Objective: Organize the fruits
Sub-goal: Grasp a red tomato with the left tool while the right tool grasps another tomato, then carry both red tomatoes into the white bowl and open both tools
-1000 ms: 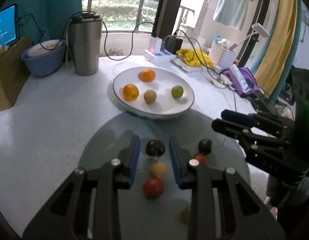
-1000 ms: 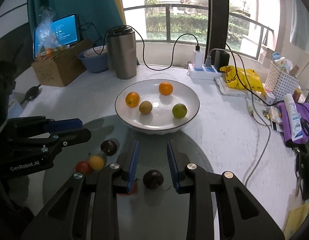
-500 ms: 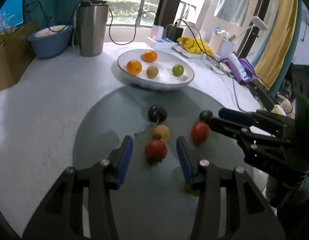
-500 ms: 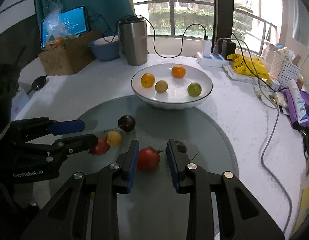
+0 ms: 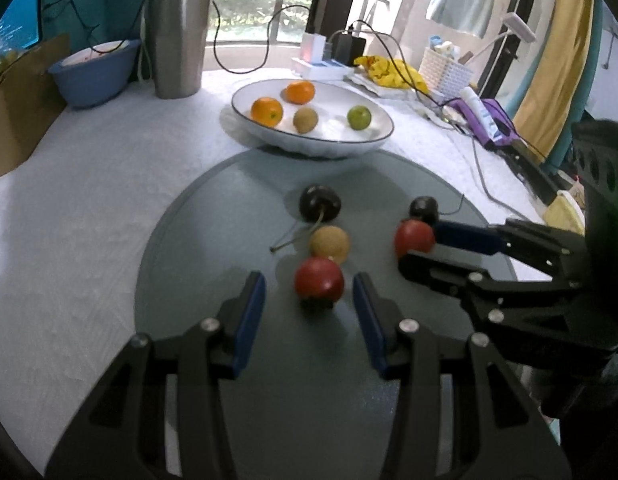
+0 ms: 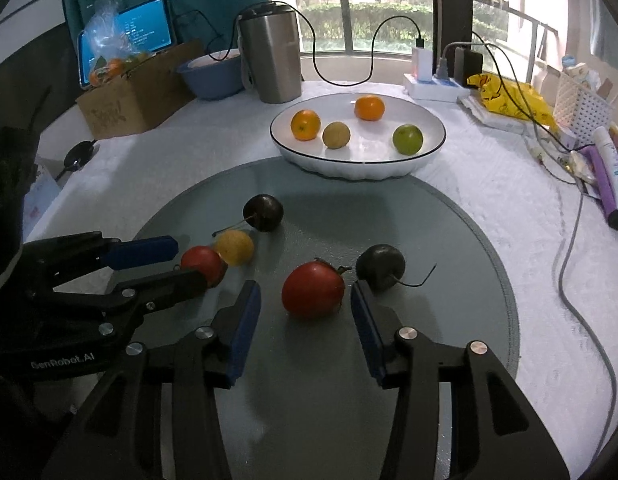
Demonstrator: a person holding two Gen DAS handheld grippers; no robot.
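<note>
White bowl (image 6: 429,152) waits beyond the glass turntable (image 6: 449,240). Right gripper (image 6: 305,310), jaws apart, has the bigger red tomato (image 6: 313,294) dead ahead between its fingers; left gripper (image 5: 309,304), also spread, lines up on its smaller tomato (image 5: 319,283).

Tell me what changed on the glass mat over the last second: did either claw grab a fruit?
Both claws pulled back toward the near edge and opened wider. The left claw now frames one red fruit, the right claw the other red fruit; a second ago each framed a dark fruit. Neither has gripped anything. The white bowl and its four fruits stayed put.
</note>
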